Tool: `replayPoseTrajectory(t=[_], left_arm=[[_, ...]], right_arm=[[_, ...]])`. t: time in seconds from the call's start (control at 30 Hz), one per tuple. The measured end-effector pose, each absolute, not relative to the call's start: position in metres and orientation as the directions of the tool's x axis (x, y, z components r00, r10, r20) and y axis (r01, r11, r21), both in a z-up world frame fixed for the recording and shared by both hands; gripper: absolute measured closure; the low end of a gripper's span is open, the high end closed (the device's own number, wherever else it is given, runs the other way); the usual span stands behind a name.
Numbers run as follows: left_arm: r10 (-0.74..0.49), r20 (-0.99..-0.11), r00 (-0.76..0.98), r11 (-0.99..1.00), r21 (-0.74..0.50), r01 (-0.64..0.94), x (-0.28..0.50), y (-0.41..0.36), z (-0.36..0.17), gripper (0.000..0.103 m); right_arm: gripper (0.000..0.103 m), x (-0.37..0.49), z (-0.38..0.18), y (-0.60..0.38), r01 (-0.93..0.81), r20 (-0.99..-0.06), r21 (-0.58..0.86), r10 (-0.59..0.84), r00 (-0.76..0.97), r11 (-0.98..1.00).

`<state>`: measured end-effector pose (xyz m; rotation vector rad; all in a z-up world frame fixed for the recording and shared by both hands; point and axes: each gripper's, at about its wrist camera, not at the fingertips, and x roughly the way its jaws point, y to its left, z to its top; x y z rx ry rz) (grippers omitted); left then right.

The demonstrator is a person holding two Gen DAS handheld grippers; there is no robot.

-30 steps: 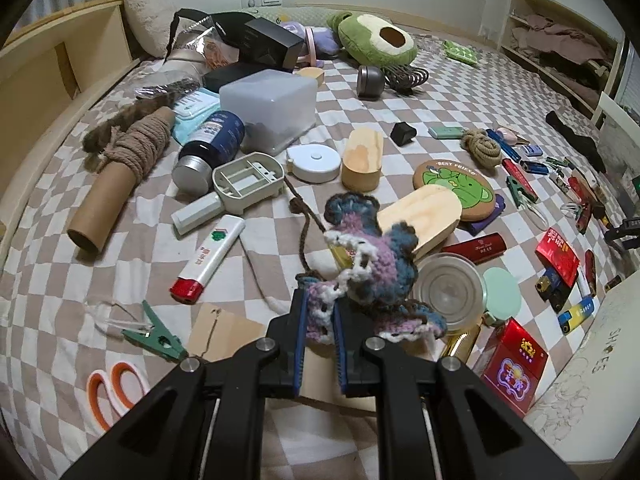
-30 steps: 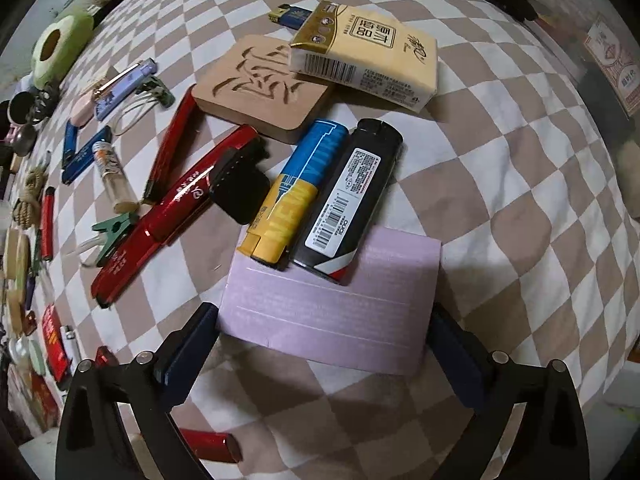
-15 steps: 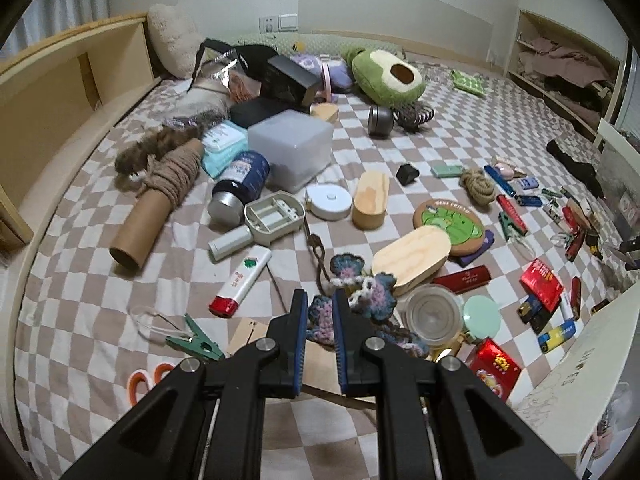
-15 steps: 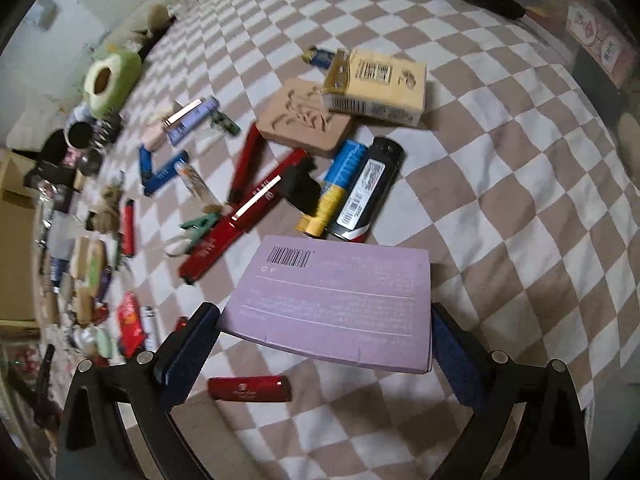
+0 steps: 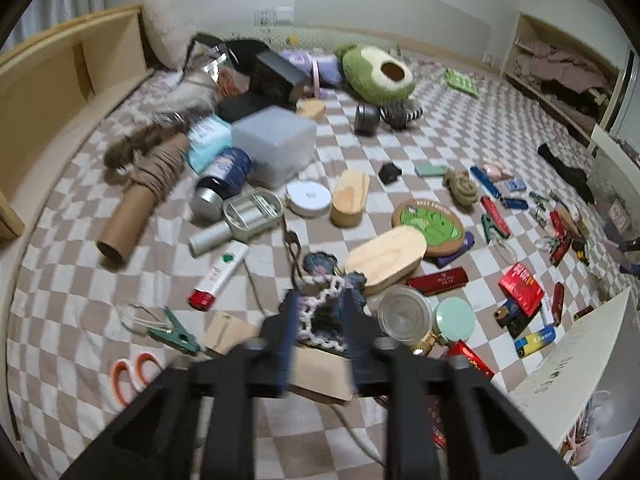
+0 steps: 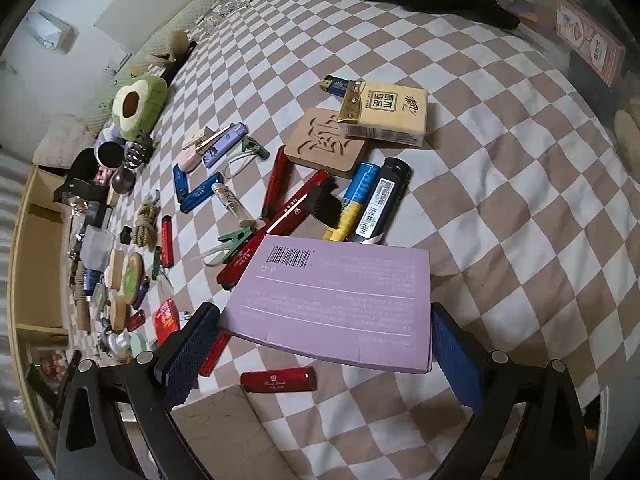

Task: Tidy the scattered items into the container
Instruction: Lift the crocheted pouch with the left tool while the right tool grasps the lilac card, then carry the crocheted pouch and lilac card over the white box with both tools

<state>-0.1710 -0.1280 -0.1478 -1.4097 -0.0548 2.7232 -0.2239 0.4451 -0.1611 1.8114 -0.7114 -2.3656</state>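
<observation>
My left gripper (image 5: pixel 318 320) is shut on a crocheted purple and blue yarn piece (image 5: pixel 326 304) and holds it above the checkered bed (image 5: pixel 80 248). My right gripper (image 6: pixel 324 344) is shut on a flat lilac box (image 6: pixel 336 292), gripped by its two side edges and lifted over the bed (image 6: pixel 500 184). Below the lilac box lie a blue and yellow lighter (image 6: pixel 352 200), a black lighter (image 6: pixel 382 204) and red pens (image 6: pixel 288 216). A white container edge (image 5: pixel 568 344) shows at the lower right of the left wrist view.
Many items lie scattered: a cardboard tube (image 5: pixel 132 216), a translucent box (image 5: pixel 276 144), an avocado plush (image 5: pixel 376 76), wooden ovals (image 5: pixel 384 260), a green peg (image 5: pixel 172 332), scissors (image 5: pixel 132 372). A tissue pack (image 6: pixel 384 114), a carved wooden tile (image 6: pixel 324 144) and a red lighter (image 6: pixel 278 380) lie near the right gripper.
Both grippers have risen. The left one lifted the yarn piece higher and its fingers stand a little wider apart. The right one raised the lilac box clear of the lighters.
</observation>
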Motion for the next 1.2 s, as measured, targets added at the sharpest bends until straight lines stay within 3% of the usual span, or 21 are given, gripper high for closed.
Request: replayPoseTrajectory(t=[0.03, 0.07, 0.47, 0.5, 0.53, 0.63, 0.87, 1.2], left_arm=[[0.095, -0.819, -0.566, -0.995, -0.077, -0.056, -0.174, -0.126, -0.153, 0.046], [0.105, -0.825, -0.555, -0.994, -0.085, -0.062, -0.177, -0.124, -0.157, 0.046], [0.048, -0.886, -0.461, -0.998, -0.024, -0.058, -0.206, -0.126, -0.202, 0.046], [0.054, -0.888, -0.457, -0.998, -0.030, -0.060, -0.207, -0.126, -0.204, 0.052], [0.062, -0.890, -0.452, -0.997, -0.037, -0.064, -0.207, -0.126, -0.205, 0.067], [0.050, -0.892, -0.449, -0.997, -0.015, -0.080, -0.206, -0.123, -0.207, 0.083], [0.023, -0.864, -0.502, -0.998, 0.011, -0.065, -0.196, -0.129, -0.190, 0.086], [0.009, -0.770, -0.638, -1.000, -0.005, -0.009, -0.175, -0.142, -0.125, 0.086]], right_arm=[[0.003, -0.225, -0.161, 0.445, -0.215, -0.891, 0.412, -0.342, -0.300, -0.885], [0.003, -0.225, -0.161, 0.446, -0.216, -0.888, 0.418, -0.347, -0.302, -0.882], [0.003, -0.233, -0.164, 0.432, -0.169, -0.879, 0.443, -0.390, -0.274, -0.880], [0.003, -0.234, -0.165, 0.431, -0.165, -0.880, 0.442, -0.391, -0.271, -0.882], [0.003, -0.234, -0.165, 0.429, -0.162, -0.880, 0.442, -0.392, -0.268, -0.882], [0.003, -0.235, -0.167, 0.427, -0.158, -0.880, 0.444, -0.396, -0.261, -0.882], [0.003, -0.233, -0.163, 0.429, -0.155, -0.877, 0.447, -0.397, -0.272, -0.881], [0.003, -0.226, -0.140, 0.425, -0.121, -0.847, 0.481, -0.424, -0.321, -0.868]])
